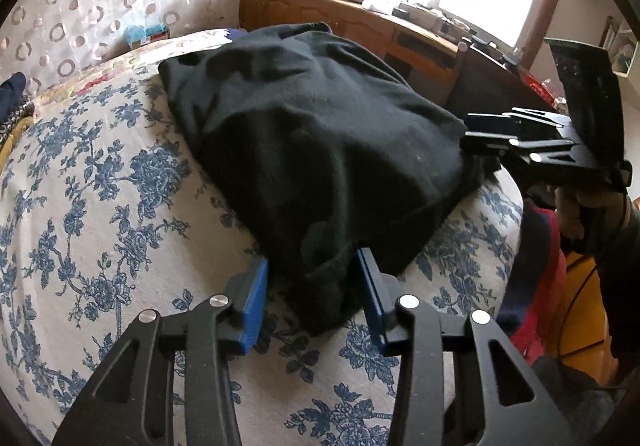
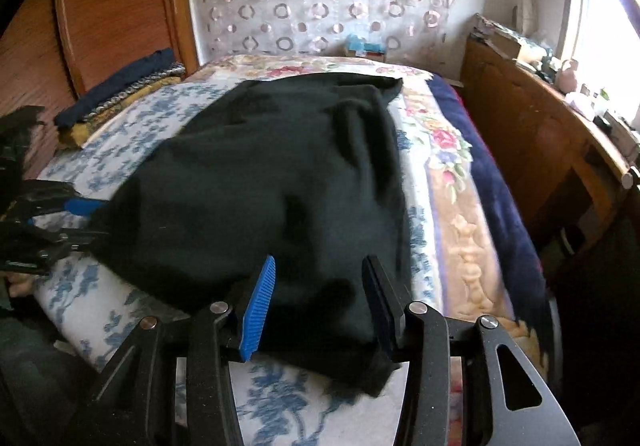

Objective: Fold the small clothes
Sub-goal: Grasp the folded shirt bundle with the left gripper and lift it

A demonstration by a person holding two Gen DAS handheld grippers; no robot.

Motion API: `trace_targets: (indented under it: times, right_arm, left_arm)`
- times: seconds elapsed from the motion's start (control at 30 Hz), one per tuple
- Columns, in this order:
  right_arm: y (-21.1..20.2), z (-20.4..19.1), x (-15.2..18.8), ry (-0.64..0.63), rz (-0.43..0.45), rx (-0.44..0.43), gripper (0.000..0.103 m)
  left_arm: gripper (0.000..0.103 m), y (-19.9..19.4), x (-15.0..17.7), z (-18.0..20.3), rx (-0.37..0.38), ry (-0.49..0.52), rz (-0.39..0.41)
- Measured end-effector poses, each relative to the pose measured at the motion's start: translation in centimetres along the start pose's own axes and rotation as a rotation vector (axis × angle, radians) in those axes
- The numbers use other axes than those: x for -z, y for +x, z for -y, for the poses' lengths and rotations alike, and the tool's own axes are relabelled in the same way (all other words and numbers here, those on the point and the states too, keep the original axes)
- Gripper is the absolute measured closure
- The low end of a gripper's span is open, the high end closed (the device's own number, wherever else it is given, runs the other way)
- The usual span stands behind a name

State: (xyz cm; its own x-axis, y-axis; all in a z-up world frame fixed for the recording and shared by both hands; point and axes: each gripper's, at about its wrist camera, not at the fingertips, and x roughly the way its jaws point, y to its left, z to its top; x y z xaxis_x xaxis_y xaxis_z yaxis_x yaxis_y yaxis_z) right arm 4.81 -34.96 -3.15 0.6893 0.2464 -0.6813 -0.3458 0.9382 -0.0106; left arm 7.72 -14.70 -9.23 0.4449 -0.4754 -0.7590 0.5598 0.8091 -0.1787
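Only the right view shows folded clothes (image 2: 120, 94) (beside black garment (image 2: 280, 166))

The black garment (image 1: 320, 134) is seen as soft, matt, slightly fuzzy knit cloth. The bed cover (image 1: 100, 206) is a matt woven fabric printed with blue flowers. Ribbed blue plastic pads (image 2: 258, 310) are fitted on the right gripper (image 2: 320, 310), whose matt black arms carry shiny metal rivets. The wooden cabinet (image 2: 540, 150) is glossy varnished.

No readable text, labels, brands or numbers; none legible anywhere
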Motion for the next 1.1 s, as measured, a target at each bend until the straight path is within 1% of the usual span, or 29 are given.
trace_targets:
  times: [0.03, 0.07, 0.1, 0.13, 0.17, 0.23, 0.3, 0.43, 0.5, 0.57, 0.67, 0.73, 0.9, 0.93, 0.97, 1.0, 1.03, 1.07, 1.1]
  right_arm:
    - [-0.1, -0.4, 0.5, -0.007, -0.002, -0.013, 0.049]
    - [0.0, -0.8, 0.5, -0.017, -0.004, -0.028, 0.043]
    - [0.0, -1.0, 0.7, -0.025, -0.004, -0.037, 0.041]
    - [0.0, -1.2, 0.8, -0.036, -0.008, -0.042, 0.039]
    - [-0.1, -1.2, 1.1, -0.046, -0.012, -0.05, 0.038]
    - [-0.1, -1.5, 1.3, -0.063, -0.017, -0.061, 0.037]
    - [-0.1, -1.5, 1.5, -0.068, -0.019, -0.072, 0.036]
    - [-0.3, -1.5, 2.1, -0.086, -0.025, -0.077, 0.033]
    - [-0.4, -1.5, 2.1, -0.09, -0.02, -0.086, 0.031]
    - [-0.5, -1.4, 2.4, -0.096, -0.02, -0.092, 0.031]
    - [-0.3, -1.2, 2.6, -0.109, -0.022, -0.069, 0.03]
    - [-0.1, -1.2, 2.7, -0.112, -0.022, -0.041, 0.03]
    - [0.3, 0.1, 2.7, -0.091, -0.004, 0.045, 0.031]
    - [0.4, 0.5, 2.7, -0.084, -0.011, 0.05, 0.032]
    - [0.5, 0.7, 2.8, -0.082, -0.013, 0.053, 0.042]
    - [0.7, 0.9, 2.8, -0.086, -0.018, 0.058, 0.049]
    - [0.9, 0.9, 2.9, -0.092, -0.022, 0.064, 0.064]
    - [1.0, 0.9, 2.8, -0.098, -0.023, 0.071, 0.084]
    - [0.9, 1.1, 2.7, -0.096, -0.017, 0.074, 0.092]
  left_arm:
    - [0.065, 0.0, 0.0, 0.0, 0.009, 0.001, -0.004]
    - [0.072, 0.0, 0.1, 0.0, 0.021, -0.001, -0.008]
    - [0.077, -0.1, 0.1, -0.1, 0.029, -0.002, -0.013]
    - [0.088, -0.1, 0.2, 0.0, 0.039, -0.003, -0.019]
    - [0.095, -0.2, 0.3, 0.0, 0.06, -0.005, -0.024]
    - [0.096, -0.8, 0.1, 0.2, 0.064, 0.003, -0.006]
    - [0.097, -2.1, -0.5, 0.7, 0.078, 0.01, 0.044]
    - [0.097, -4.9, -3.1, 1.6, 0.086, 0.022, 0.141]
    - [0.097, -5.8, -4.4, 2.0, 0.075, 0.036, 0.184]
    - [0.097, -6.3, -5.7, 1.9, 0.075, 0.036, 0.21]
    - [0.097, -6.3, -7.4, 1.5, 0.076, 0.019, 0.234]
    - [0.097, -6.4, -7.8, 1.3, 0.073, 0.011, 0.248]
    - [0.097, -6.5, -7.9, 0.4, 0.064, -0.016, 0.268]
    - [0.097, -6.6, -7.8, 0.2, 0.061, -0.023, 0.27]
    - [0.097, -6.5, -7.8, -0.1, 0.058, -0.027, 0.271]
    - [0.097, -6.4, -7.8, -0.4, 0.055, -0.031, 0.27]
    - [0.097, -6.3, -7.9, -0.7, 0.054, -0.037, 0.27]
    - [0.097, -6.1, -8.0, -1.0, 0.055, -0.042, 0.268]
    - [0.097, -6.0, -8.1, -1.2, 0.052, -0.046, 0.268]
